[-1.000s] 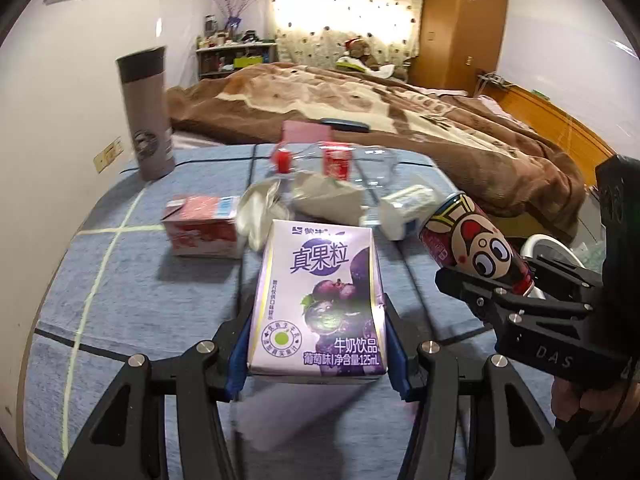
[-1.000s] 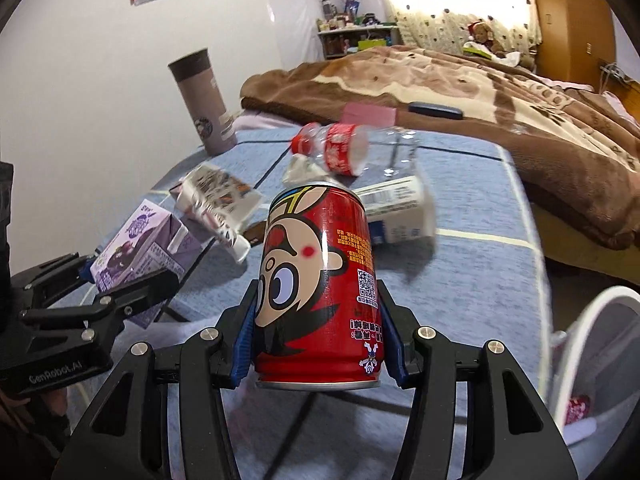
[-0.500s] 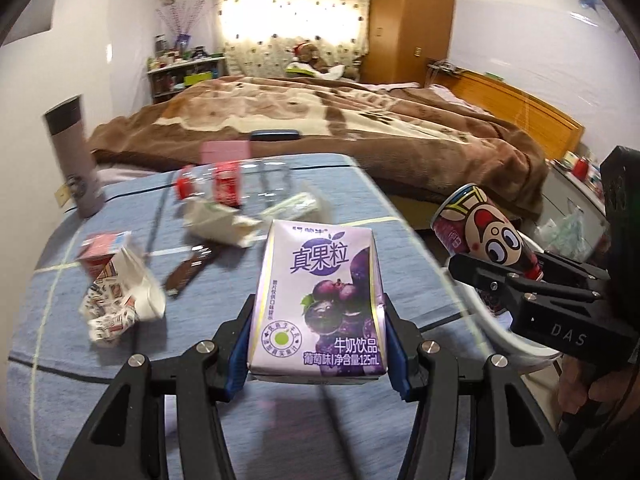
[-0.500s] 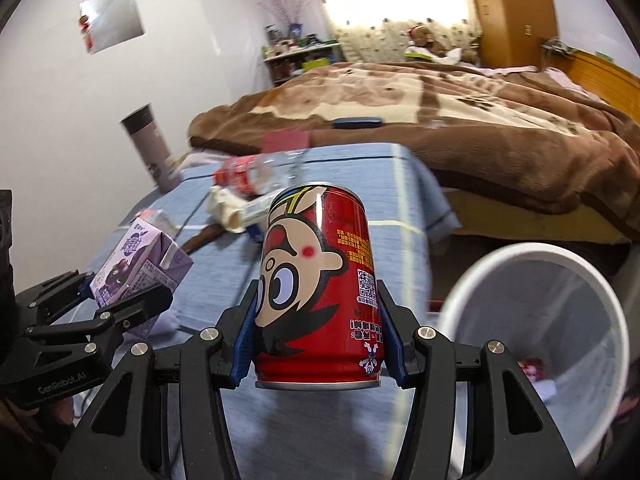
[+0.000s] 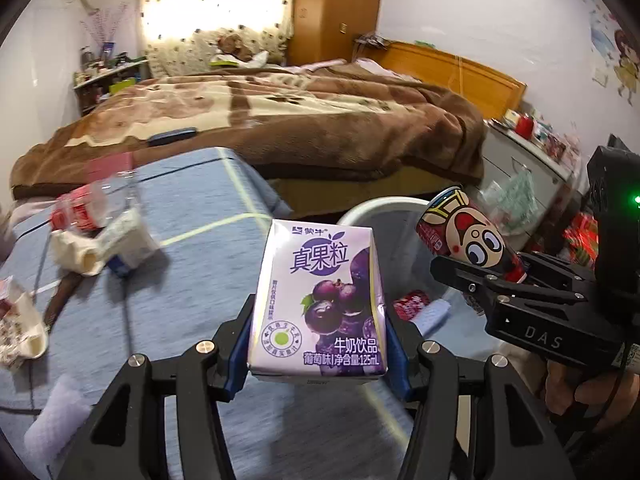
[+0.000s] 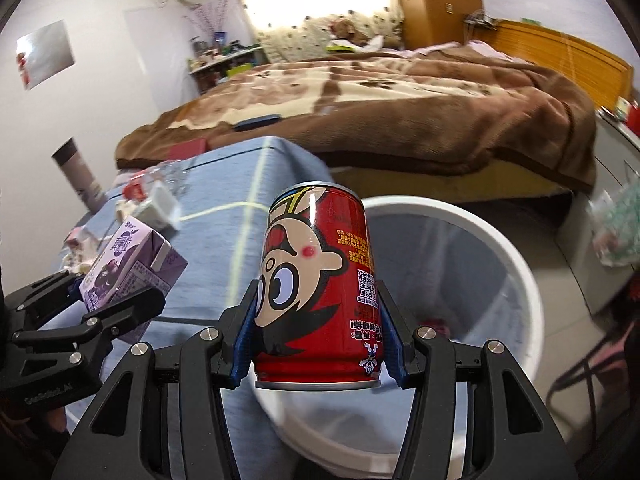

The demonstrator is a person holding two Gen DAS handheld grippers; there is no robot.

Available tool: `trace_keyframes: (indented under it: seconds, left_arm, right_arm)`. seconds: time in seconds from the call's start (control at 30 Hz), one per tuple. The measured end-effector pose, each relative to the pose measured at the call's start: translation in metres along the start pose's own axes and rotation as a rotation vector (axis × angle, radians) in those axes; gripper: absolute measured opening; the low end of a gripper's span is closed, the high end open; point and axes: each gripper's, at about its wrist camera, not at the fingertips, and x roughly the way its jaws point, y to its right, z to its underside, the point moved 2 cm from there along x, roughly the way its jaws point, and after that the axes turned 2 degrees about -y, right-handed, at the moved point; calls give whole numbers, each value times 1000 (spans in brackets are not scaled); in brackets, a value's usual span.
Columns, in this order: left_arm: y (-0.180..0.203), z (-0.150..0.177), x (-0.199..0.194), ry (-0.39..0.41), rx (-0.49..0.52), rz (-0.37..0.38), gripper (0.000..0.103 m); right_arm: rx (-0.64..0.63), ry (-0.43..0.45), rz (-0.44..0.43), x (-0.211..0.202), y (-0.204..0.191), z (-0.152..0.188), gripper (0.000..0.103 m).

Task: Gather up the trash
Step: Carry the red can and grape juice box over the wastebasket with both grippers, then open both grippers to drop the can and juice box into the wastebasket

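My left gripper (image 5: pixel 318 354) is shut on a purple grape milk carton (image 5: pixel 320 300), held upright over the edge of the blue-covered table (image 5: pixel 192 280). My right gripper (image 6: pixel 318 348) is shut on a red cartoon can (image 6: pixel 320 280), upright in front of the white bin (image 6: pixel 516 264). Each gripper shows in the other's view: the can (image 5: pixel 468 240) at the right of the left wrist view above the bin (image 5: pixel 384 206), the carton (image 6: pixel 128 268) at the left of the right wrist view. Some red trash (image 5: pixel 412 304) lies inside the bin.
More trash lies on the table: a clear bottle with a red label (image 5: pixel 92 204), a white carton (image 5: pixel 128 240) and crumpled wrappers (image 5: pixel 20 320). A tall tumbler (image 6: pixel 78 176) stands by the wall. A bed with a brown blanket (image 5: pixel 280 120) lies behind; a cabinet (image 5: pixel 532 168) stands right.
Both grippers have swung right from over the table toward the white bin, each keeping hold of its item. The bin now fills the right wrist view behind the can.
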Motion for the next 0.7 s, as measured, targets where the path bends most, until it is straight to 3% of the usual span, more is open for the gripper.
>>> trace_keyframes:
  seconds: [0.13,0.47,0.57,0.7]
  left_arm:
    - [23,-6,13,-20,20,47,58]
    - [52,-6,40,-76,57,75,58]
    - [52,-5,42,-81,58,58,69]
    - [49,-4,40,-73,40,72,70]
  right_arm:
    - [33,-25,36,3,20,3,54]
    - [98,-108,82,16,58,16,54]
    - [105,-113,110,18,64,18,55]
    - [117,-91,112,12,69,18,59]
